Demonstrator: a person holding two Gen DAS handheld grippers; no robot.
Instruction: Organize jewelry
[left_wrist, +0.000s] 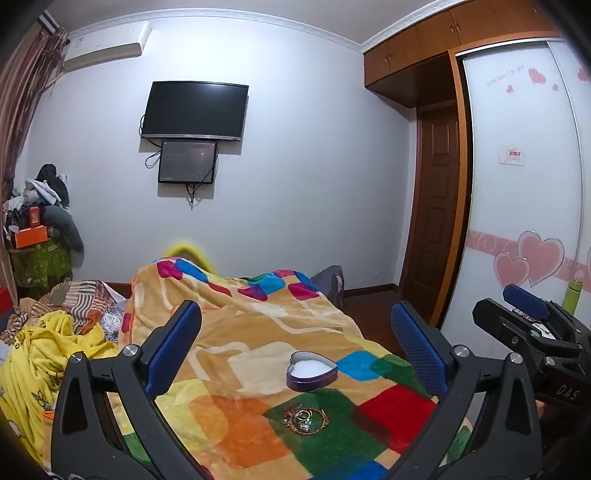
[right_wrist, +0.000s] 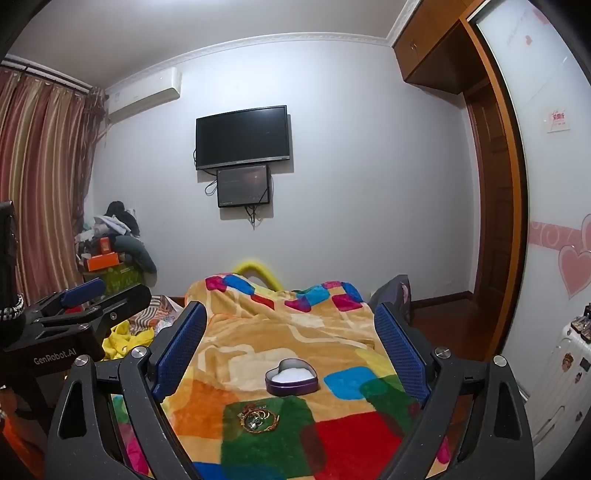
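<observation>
A small tangle of gold and silver jewelry (left_wrist: 306, 420) lies on a green patch of the colourful blanket (left_wrist: 258, 332); it also shows in the right wrist view (right_wrist: 257, 421). Just beyond it stands an open purple heart-shaped tin (left_wrist: 312, 370) with a white lining, also in the right wrist view (right_wrist: 291, 376). My left gripper (left_wrist: 295, 317) is open and empty, held above and short of the jewelry. My right gripper (right_wrist: 290, 317) is open and empty at about the same height. Each gripper shows at the edge of the other's view.
The blanket (right_wrist: 288, 332) covers a bed, with a yellow cloth (left_wrist: 44, 354) and striped bedding to the left. A wardrobe with heart decals (left_wrist: 524, 206) and a wooden door stand on the right. A white suitcase (right_wrist: 554, 376) sits by the wardrobe. A cluttered pile (left_wrist: 37, 229) stands far left.
</observation>
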